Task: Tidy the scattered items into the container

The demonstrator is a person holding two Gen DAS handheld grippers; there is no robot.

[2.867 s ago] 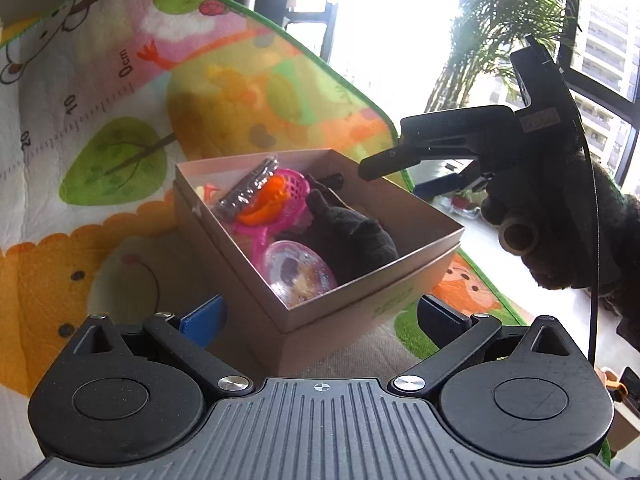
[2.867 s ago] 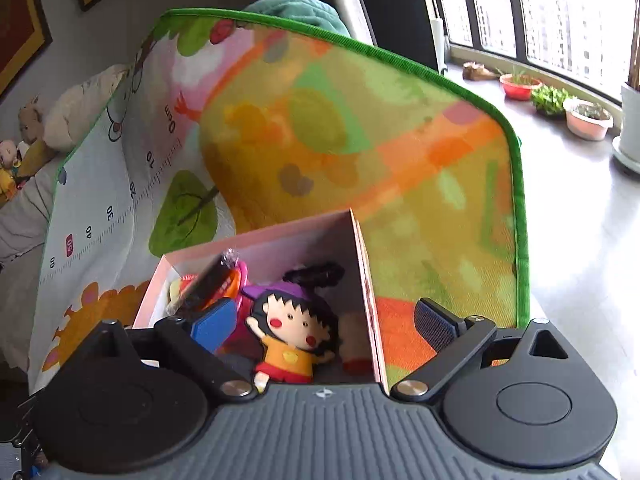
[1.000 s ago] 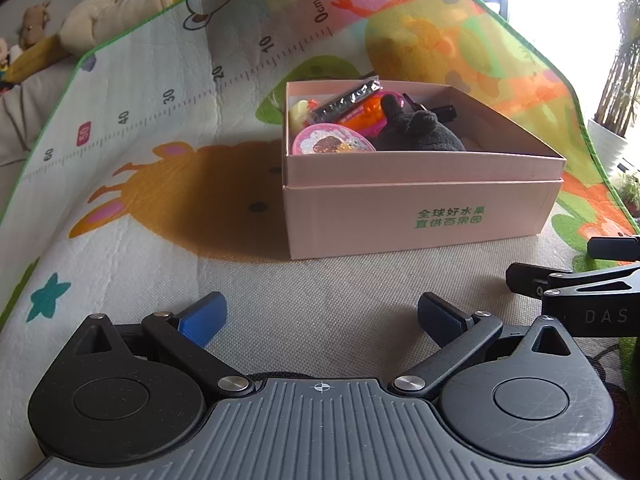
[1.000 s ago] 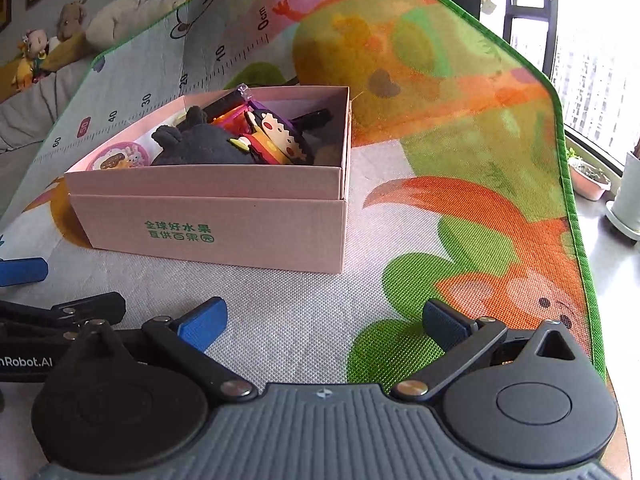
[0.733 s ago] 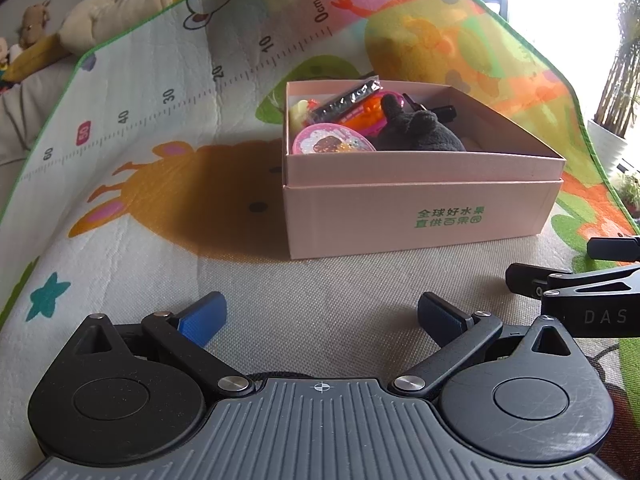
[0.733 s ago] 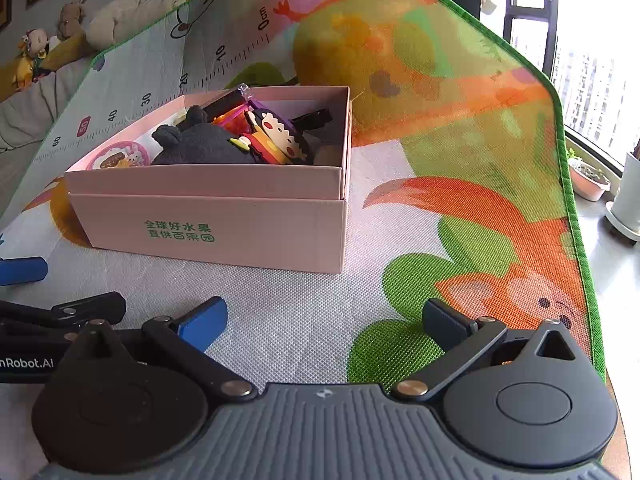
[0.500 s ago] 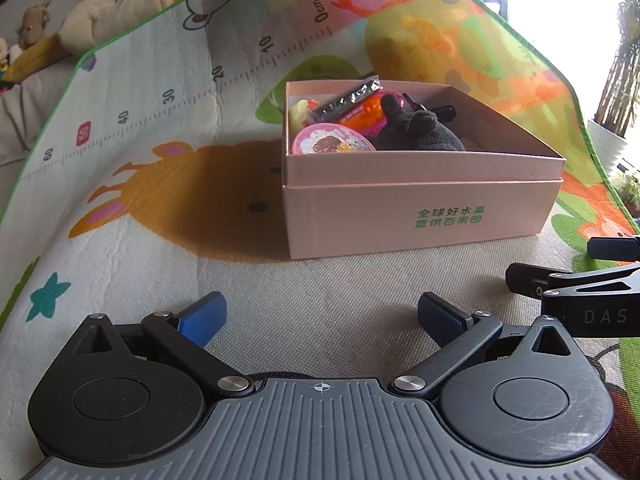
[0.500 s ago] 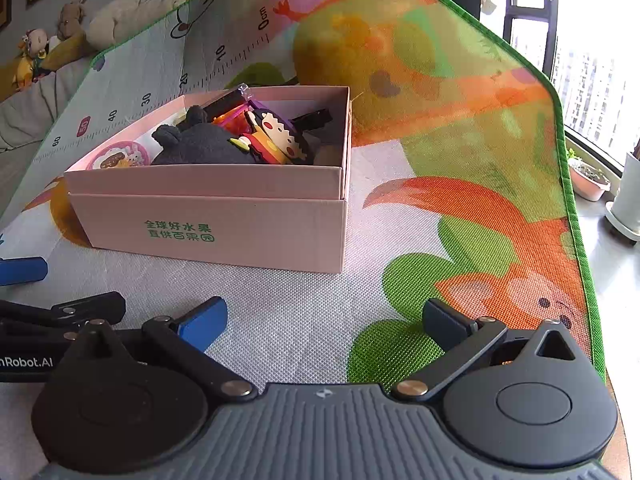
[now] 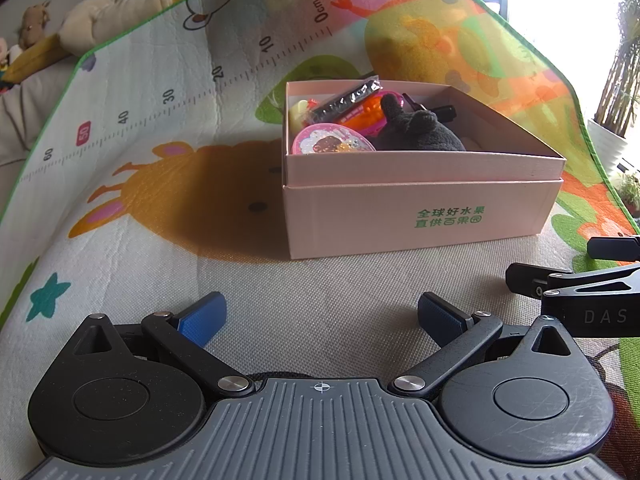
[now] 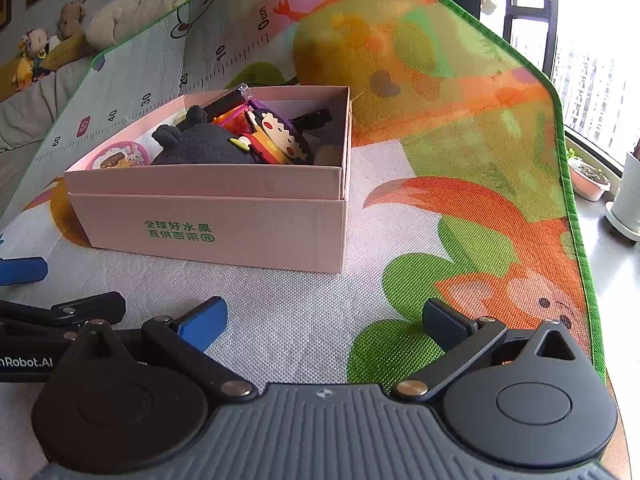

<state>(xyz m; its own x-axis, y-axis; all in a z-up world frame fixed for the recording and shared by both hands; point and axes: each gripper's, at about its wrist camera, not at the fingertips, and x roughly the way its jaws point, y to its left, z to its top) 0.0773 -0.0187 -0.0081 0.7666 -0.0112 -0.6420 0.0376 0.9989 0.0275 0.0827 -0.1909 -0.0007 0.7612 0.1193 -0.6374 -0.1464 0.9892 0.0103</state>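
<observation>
A pink cardboard box (image 9: 420, 216) with green print stands on the play mat; it also shows in the right wrist view (image 10: 208, 228). Inside lie a dark grey plush (image 9: 416, 132), a round pink case (image 9: 332, 142), an orange and pink toy, a dark wrapped bar and a cartoon girl figure (image 10: 272, 140). My left gripper (image 9: 322, 316) is open and empty, low over the mat in front of the box. My right gripper (image 10: 324, 320) is open and empty, beside it to the right. Each gripper shows at the edge of the other's view.
The colourful play mat (image 9: 160, 208) with a ruler print covers the surface and rises behind the box. Stuffed toys (image 10: 80, 20) sit on a sofa at the far left. Plant pots (image 10: 588, 180) stand by the window at the right, past the mat's green edge.
Both grippers have drawn back from over the box to low positions in front of it. In the last second nothing has moved.
</observation>
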